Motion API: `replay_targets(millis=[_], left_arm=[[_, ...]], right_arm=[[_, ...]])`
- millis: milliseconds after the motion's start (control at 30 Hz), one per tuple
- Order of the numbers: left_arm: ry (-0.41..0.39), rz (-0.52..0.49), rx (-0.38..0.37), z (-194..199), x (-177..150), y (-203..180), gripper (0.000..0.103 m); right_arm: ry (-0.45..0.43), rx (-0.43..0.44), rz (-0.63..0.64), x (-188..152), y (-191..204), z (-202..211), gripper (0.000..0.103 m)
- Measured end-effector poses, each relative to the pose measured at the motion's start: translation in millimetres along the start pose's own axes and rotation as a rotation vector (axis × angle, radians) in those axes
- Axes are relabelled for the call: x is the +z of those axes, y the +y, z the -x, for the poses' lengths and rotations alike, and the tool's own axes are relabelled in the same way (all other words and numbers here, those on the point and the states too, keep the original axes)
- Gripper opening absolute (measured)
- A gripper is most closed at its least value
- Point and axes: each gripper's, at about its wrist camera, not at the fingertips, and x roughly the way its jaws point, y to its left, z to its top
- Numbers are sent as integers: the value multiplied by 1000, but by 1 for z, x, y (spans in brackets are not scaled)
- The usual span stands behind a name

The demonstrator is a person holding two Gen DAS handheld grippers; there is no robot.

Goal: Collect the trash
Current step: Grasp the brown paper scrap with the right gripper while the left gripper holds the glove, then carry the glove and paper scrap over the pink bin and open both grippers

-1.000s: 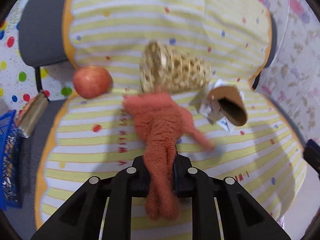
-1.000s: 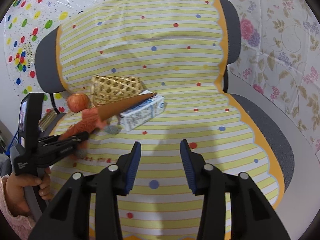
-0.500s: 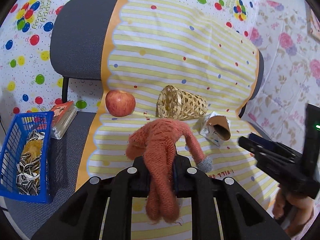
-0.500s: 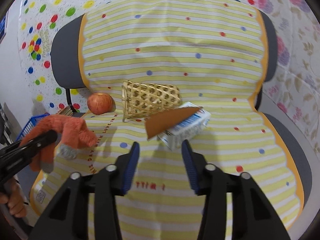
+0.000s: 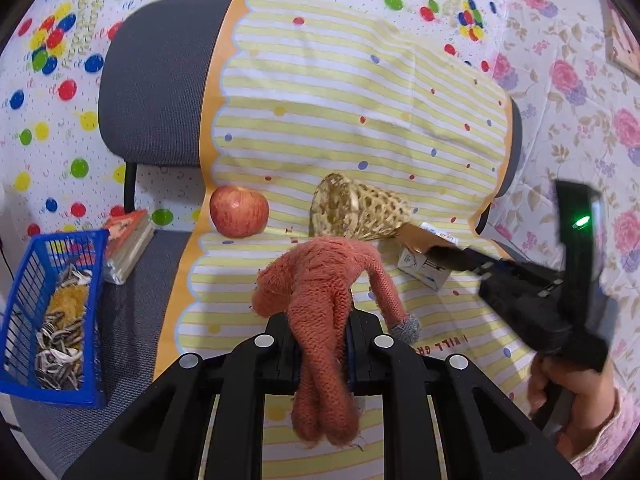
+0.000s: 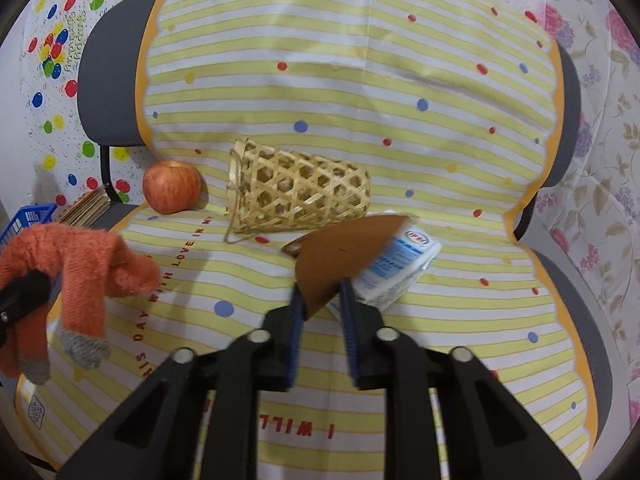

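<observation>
My left gripper (image 5: 320,320) is shut on an orange knitted glove (image 5: 320,300) and holds it above the striped seat cloth; the glove also shows at the left of the right wrist view (image 6: 68,264). My right gripper (image 6: 322,298) is open, its jaws on either side of the tip of a brown paper cone (image 6: 340,252) that lies on a white and blue milk carton (image 6: 396,268). In the left wrist view the right gripper (image 5: 460,258) reaches to the cone (image 5: 416,236) and carton (image 5: 424,276).
A woven bamboo basket (image 6: 296,192) lies on its side beside a red apple (image 6: 172,188) on the yellow striped cloth (image 6: 360,80) over the chair. A blue crate (image 5: 52,312) of seed shells stands at the left, with a book (image 5: 128,240) beside it.
My left gripper has drawn back and up with the glove. My right gripper has moved forward until its jaws straddle the brown cone's tip.
</observation>
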Motion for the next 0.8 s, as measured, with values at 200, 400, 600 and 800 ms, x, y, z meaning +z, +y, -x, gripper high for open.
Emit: replay_targets(millis=[200, 400, 600, 800], left_arm=[[-55, -39, -39, 27, 4, -13, 16], [-81, -96, -103, 52, -7, -41, 16], [-56, -157, -162, 69, -32, -76, 16], [-36, -189, -223, 79, -54, -103, 16]], right_arm=[[-141, 6, -99, 4, -38, 75, 5], [-116, 60, -143, -26, -55, 120, 5], [-101, 92, -187, -61, -64, 152, 5], [-105, 73, -230, -92, -75, 182, 5]])
